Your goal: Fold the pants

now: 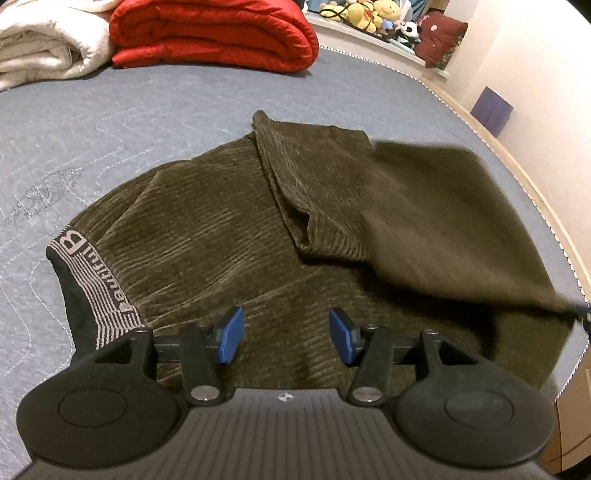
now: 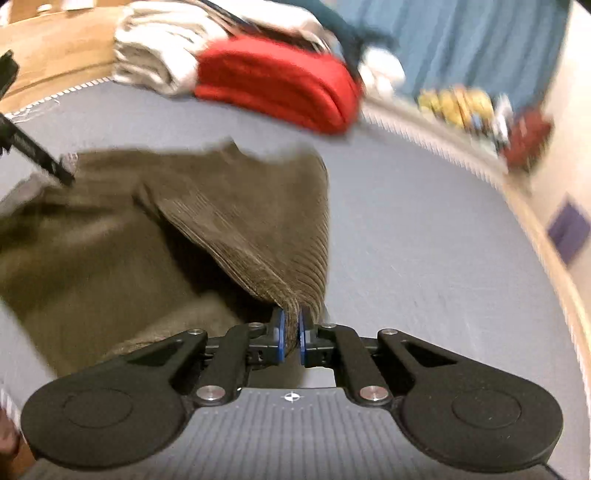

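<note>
Olive-brown corduroy pants (image 1: 229,229) lie on a grey-blue mattress (image 1: 129,122), their striped waistband (image 1: 99,291) at the left. My left gripper (image 1: 286,336) hovers over the cloth near the waistband, its blue pads (image 1: 231,336) wide apart with nothing pinched between them. A lifted, blurred flap of the pants (image 1: 454,218) stretches off to the right edge. In the right wrist view my right gripper (image 2: 291,334) is shut on a bunched edge of the pants (image 2: 266,236), which hangs taut from the pads. The left gripper's tip (image 2: 40,155) shows at that view's left.
A folded red quilt (image 1: 214,35) and a white blanket (image 1: 44,40) lie at the far side of the mattress. Plush toys (image 1: 373,16) and a dark red cushion (image 1: 439,38) line a shelf behind. A purple box (image 1: 491,110) stands beyond the mattress's right edge.
</note>
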Tool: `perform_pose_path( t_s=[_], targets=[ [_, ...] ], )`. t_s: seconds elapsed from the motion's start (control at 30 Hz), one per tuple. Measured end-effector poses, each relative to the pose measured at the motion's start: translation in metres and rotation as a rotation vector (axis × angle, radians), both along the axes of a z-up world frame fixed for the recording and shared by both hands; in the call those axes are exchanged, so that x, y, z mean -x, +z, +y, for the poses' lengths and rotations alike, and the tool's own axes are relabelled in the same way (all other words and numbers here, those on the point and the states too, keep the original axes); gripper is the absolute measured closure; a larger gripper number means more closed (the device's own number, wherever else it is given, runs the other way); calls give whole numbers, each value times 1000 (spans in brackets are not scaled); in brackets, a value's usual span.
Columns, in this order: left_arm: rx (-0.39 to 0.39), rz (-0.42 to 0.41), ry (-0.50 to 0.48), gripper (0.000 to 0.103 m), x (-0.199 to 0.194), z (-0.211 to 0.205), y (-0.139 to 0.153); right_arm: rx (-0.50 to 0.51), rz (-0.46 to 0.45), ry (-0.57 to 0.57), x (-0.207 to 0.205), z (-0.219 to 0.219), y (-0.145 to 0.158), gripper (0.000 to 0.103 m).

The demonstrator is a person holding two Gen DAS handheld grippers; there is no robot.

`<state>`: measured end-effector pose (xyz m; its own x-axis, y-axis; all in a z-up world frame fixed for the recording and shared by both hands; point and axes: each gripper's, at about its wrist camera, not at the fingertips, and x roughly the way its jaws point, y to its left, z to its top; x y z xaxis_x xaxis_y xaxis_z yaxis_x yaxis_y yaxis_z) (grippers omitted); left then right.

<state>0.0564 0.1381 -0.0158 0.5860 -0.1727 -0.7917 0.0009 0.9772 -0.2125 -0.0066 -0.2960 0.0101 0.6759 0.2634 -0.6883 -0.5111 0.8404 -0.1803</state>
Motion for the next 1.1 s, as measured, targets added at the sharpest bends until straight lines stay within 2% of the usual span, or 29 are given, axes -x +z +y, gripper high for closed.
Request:
perform_pose_path(
  t_s=[0.1, 0.13, 0.17, 0.2, 0.3, 0.4, 0.47, 0.6, 0.73, 0.9, 0.93, 0.97, 1.0, 1.03, 1.07, 1.1],
  targets=[
    [-10, 11, -10, 42, -1, -2, -3, 37, 184, -81, 10, -56, -21, 96],
    [-16, 14, -16, 41, -2, -5, -5, 82, 215, -101, 14, -67, -29, 92],
    [-22, 16, -21, 39, -3, -7, -6, 111, 231, -127, 17, -72, -34, 81],
    [-27, 18, -25, 39, -4, -9, -6, 116, 237, -142, 20, -75, -35, 77],
    [-45, 22, -37, 36, -7, -17, -9, 75, 139, -121, 29, -73, -12, 71],
    [-75, 31, -42, 34, -9, -25, -14, -32, 23, -122, 31, -67, 17, 55],
    [-97, 34, -51, 34, -10, -30, -18, -101, -14, -107, 24, -52, 20, 53],
    [-130, 49, -43, 31, -15, -31, -27, -107, -29, 19, 6, 16, -12, 53],
    [-149, 64, -27, 30, -22, -29, -34, 11, -37, 193, -6, 105, -55, 52],
    [-138, 63, -23, 28, -27, -32, -31, 162, -44, 268, -14, 166, -94, 51],
    [-135, 60, -23, 27, -27, -33, -29, 186, -35, 283, -15, 171, -100, 52],
    [-132, 56, -24, 27, -28, -34, -28, 208, -23, 308, -15, 177, -107, 60],
    [-129, 54, -26, 27, -28, -35, -27, 211, -21, 329, -15, 178, -109, 63],
    [-127, 52, -28, 27, -29, -36, -26, 195, -5, 341, -17, 177, -107, 71],
    [-125, 51, -28, 27, -30, -36, -25, 184, 6, 328, -18, 174, -104, 95],
    [-123, 50, -28, 27, -31, -37, -25, 181, -7, 299, -19, 168, -99, 97]
  ],
)
